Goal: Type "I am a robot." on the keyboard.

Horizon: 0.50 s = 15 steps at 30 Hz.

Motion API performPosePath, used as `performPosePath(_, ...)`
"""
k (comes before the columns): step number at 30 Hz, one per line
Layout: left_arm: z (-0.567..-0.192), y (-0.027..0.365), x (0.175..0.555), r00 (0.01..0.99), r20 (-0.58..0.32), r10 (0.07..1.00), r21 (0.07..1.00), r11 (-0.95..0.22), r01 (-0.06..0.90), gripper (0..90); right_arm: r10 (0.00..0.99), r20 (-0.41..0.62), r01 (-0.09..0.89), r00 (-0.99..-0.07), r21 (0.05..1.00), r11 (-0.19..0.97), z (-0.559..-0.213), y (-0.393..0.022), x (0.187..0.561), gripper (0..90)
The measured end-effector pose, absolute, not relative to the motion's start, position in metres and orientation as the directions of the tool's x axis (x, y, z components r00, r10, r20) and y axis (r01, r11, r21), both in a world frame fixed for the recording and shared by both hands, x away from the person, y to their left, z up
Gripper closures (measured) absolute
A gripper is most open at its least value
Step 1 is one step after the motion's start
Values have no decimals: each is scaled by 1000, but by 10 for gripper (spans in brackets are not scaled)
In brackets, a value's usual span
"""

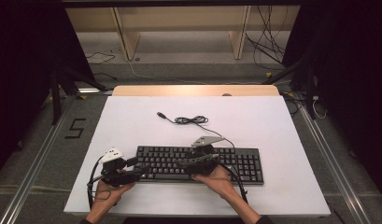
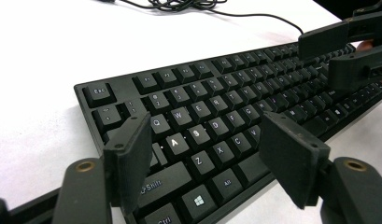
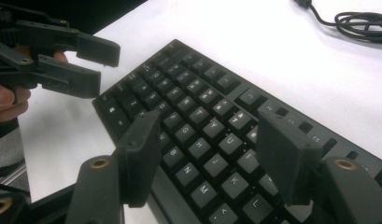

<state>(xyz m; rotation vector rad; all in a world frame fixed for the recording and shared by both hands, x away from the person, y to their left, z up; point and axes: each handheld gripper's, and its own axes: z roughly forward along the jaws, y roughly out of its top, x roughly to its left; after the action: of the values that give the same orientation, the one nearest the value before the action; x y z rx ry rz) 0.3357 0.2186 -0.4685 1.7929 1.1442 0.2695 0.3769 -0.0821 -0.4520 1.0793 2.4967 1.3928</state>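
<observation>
We see the left hand (image 1: 107,191) coming in from the near edge, wrapped around the left gripper (image 1: 141,169), which points right toward the left end of the black keyboard (image 1: 244,161). In the left gripper view its jaws stand wide apart above the near-left keys, from Shift across to the letter rows, and nothing is clamped between them. The right hand (image 1: 219,182) holds the right gripper (image 1: 181,164) near the middle of the keyboard's near edge, turned so that it points left across the keys. In the right gripper view its jaws are likewise spread wide over the letter keys, pressing on nothing. Each gripper view catches the other gripper farther off, hovering over the key rows, and the two point toward each other.

The keyboard lies flat on the near half of a white board (image 1: 132,116), its long side running left to right. Its cable (image 1: 191,120) runs from its far edge to a loose coil farther up the board, ending in a plug at the far left of the coil. The board rests on a pale wooden table (image 1: 193,90). Around it we see grey floor (image 1: 62,149) with metal rails, a dark "5" marked at the left, wooden frame legs (image 1: 125,37) at the far side, and loose wires on the floor at the far right.
</observation>
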Motion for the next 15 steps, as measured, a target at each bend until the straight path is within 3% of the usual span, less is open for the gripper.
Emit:
performPosePath(8,-467,219,335,542,-283,791,817,-97,568,322,602,255,533,-757,773,343,-452,-80,372,429)
performPosePath(15,-466,220,334,546,-280,790,825,-93,558,315,583,251,522,-773,774,359,-452,-77,366,523)
